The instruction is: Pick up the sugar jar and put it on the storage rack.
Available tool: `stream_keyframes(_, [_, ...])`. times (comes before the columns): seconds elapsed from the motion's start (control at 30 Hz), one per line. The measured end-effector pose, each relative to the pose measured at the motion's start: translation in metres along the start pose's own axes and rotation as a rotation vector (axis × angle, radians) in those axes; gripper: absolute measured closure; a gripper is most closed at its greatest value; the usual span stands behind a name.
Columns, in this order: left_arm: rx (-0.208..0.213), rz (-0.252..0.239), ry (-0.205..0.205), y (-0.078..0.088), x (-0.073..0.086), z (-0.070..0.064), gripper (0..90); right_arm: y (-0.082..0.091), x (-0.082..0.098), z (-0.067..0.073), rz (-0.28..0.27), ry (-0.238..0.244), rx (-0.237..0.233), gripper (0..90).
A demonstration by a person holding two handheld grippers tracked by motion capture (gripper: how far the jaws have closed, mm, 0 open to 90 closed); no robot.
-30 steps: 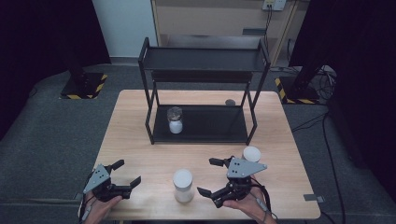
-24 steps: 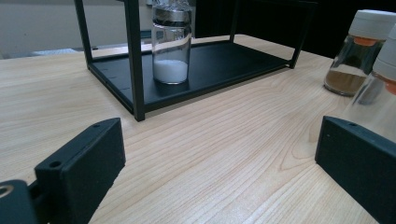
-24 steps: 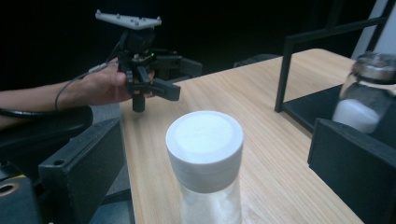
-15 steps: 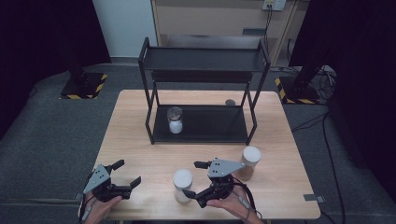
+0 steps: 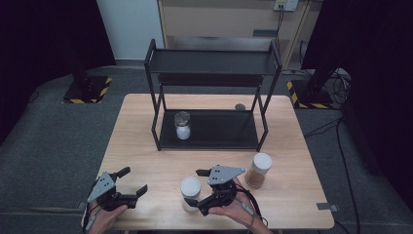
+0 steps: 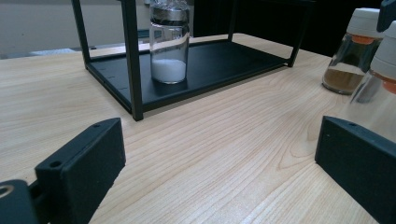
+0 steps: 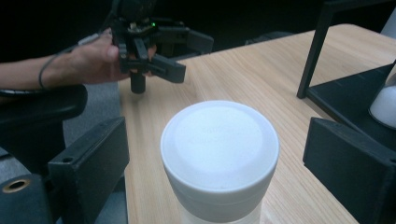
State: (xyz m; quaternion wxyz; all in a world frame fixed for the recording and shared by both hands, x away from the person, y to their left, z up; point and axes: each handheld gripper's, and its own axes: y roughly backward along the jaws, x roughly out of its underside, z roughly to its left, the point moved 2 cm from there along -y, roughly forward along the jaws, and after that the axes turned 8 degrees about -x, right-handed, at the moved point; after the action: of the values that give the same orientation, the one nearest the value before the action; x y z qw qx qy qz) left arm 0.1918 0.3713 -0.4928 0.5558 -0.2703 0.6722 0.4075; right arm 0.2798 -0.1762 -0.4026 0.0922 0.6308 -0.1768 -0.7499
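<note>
table (image 5: 146,146): light wood, bearing a black two-tier rack (image 5: 213,63) at its far half.
rack, lower shelf: one glass jar (image 5: 182,125) with white powder, upright, near the shelf's left end. in the left gripper view the same jar stands behind the rack's front post.
disc (image 5: 240,107): small, dark, on the table behind the rack, right side.
white-lid jar (image 5: 190,192): upright on the table near the front edge, between the spread jaws of the right gripper (image 5: 198,188); jaws wide apart, touching nothing.
brown jar (image 5: 258,170): white lid, brown contents, upright, just right of the right gripper.
left gripper (image 5: 132,181): held low at the table's front left, jaws parted, empty, well apart from the jars.
</note>
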Motion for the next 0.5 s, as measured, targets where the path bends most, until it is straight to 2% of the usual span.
stream_keyframes(0.17, [0.0,-0.001,0.001,0.0001,0.0001,0.0001,0.5,-0.0046,-0.0028,-0.0028,0.03,-0.007,-0.001,10.7])
stream_keyframes(0.5, [-0.001,0.0,0.0,0.0003,-0.0002,-0.0001,0.7,-0.0107,-0.0096,-0.0021,0.085,0.025,0.005,18.9])
